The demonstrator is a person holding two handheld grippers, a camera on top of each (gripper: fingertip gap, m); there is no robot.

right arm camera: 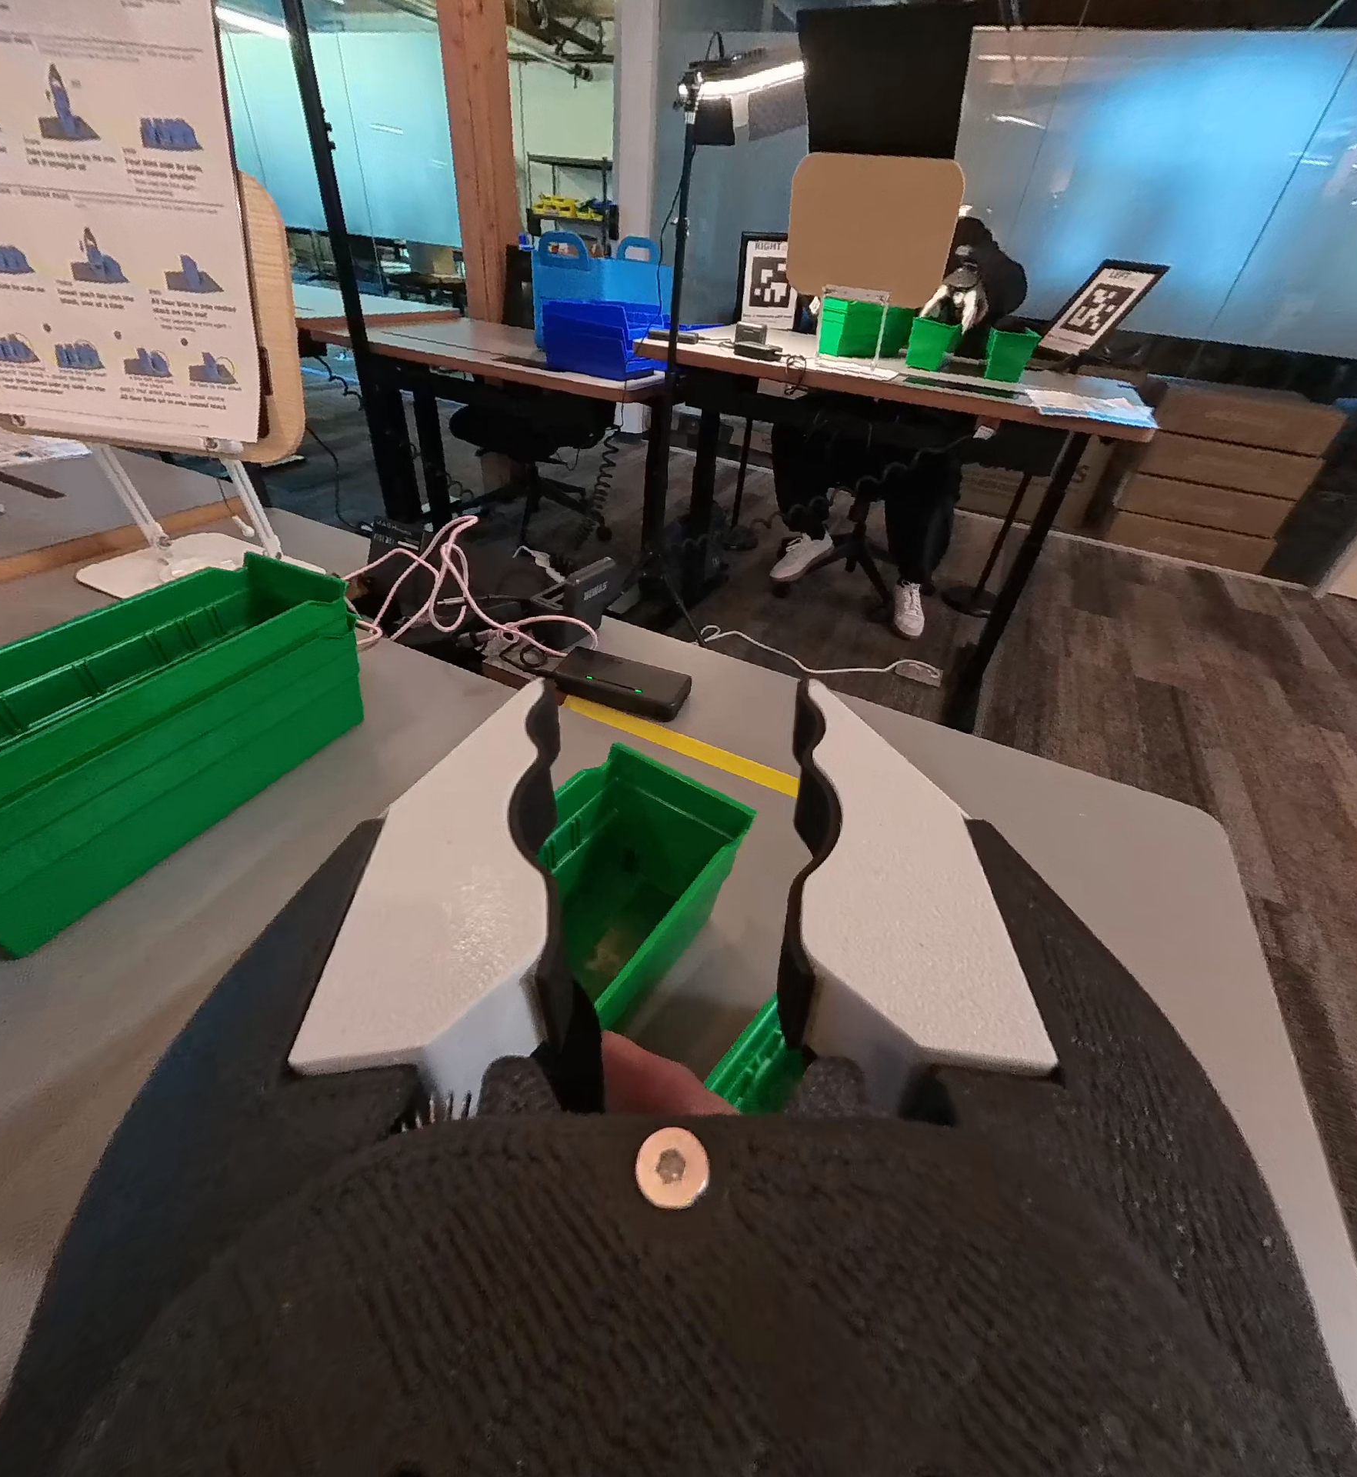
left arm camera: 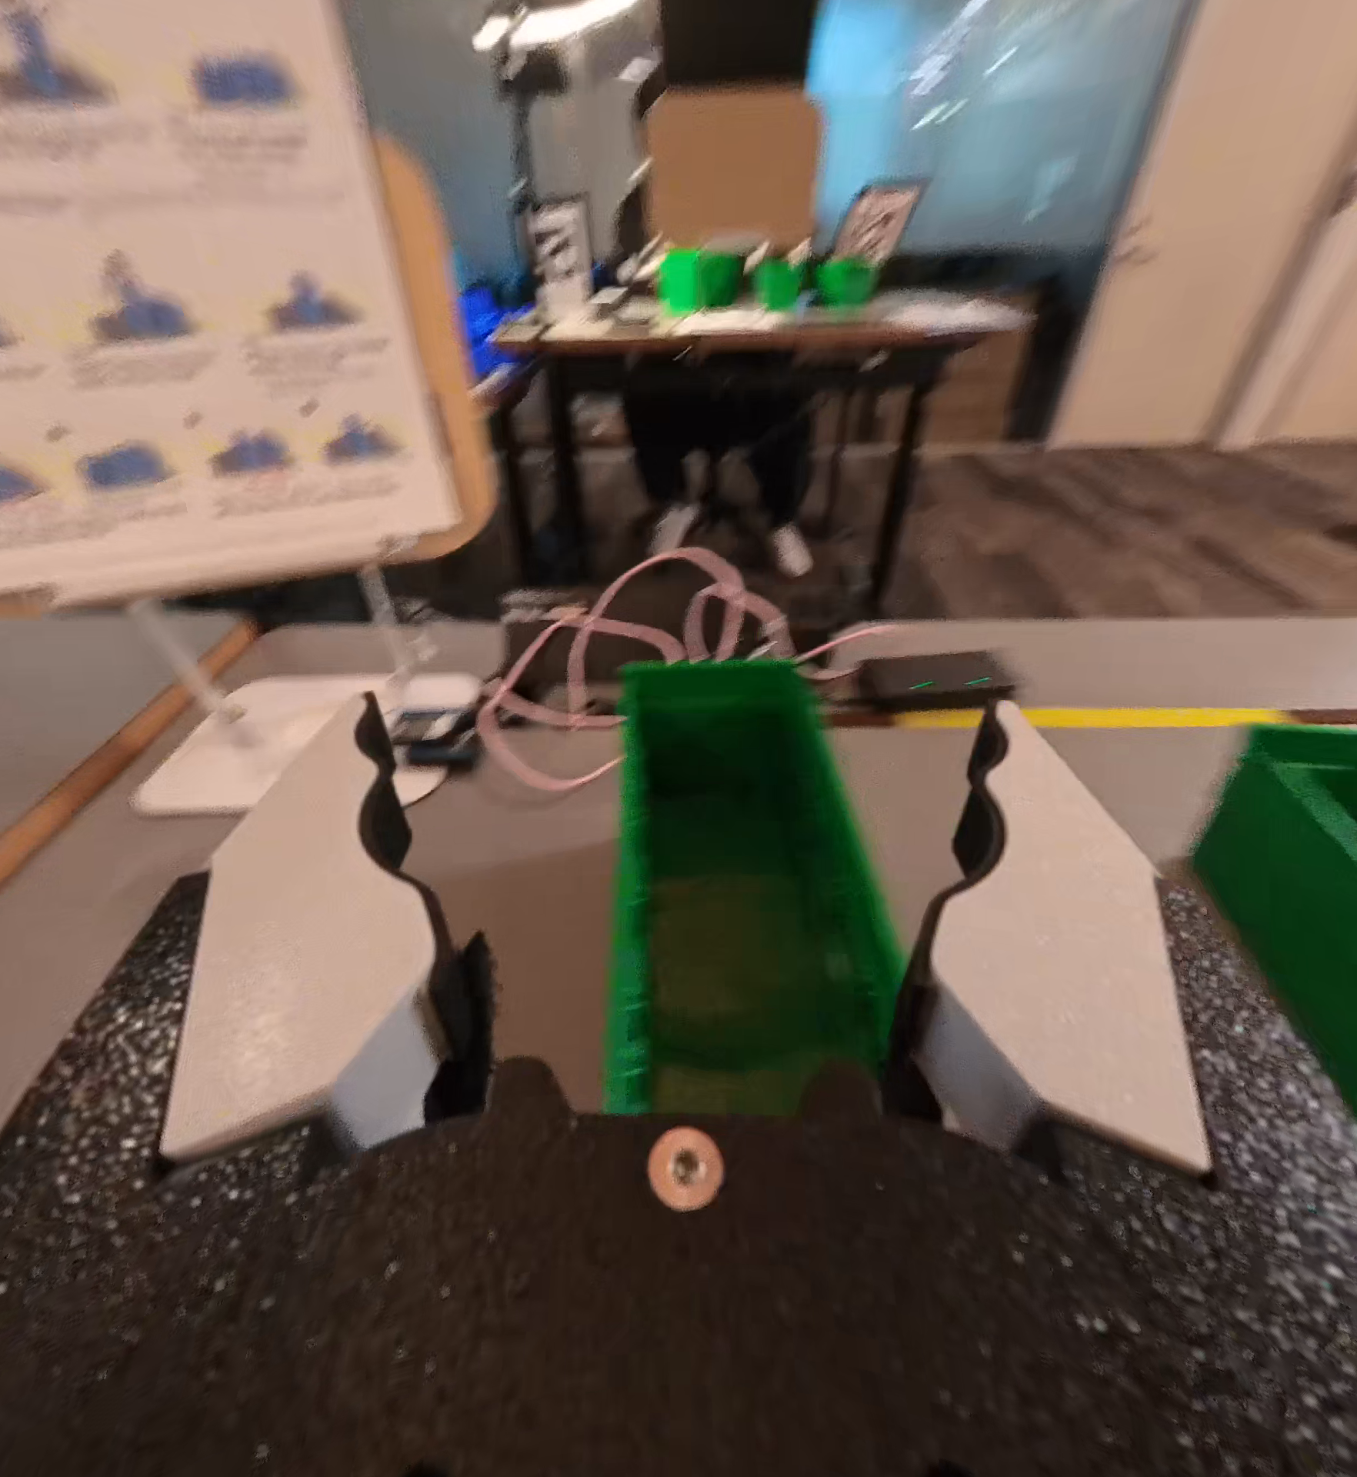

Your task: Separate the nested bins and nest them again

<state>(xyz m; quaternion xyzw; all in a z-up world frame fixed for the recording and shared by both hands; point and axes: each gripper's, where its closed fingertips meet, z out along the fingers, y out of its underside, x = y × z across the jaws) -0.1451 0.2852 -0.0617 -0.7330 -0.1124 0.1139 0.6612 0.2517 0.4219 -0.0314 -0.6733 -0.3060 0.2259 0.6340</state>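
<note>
While agape, hand-held gripper (right arm camera: 671, 719) above bin (right arm camera: 643, 871).

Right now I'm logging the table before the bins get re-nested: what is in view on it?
Nested bins: one stack, green, table left, near the instruction sheet.
Single bin: one, green, between the right gripper's fingers, on the table.
Power bank: one, black, far edge.
Cables: pink bundle, far edge.
Tape: yellow strip.
Instruction sheet: one, white, on stand.
Left gripper: open.
Right gripper: open.
</note>
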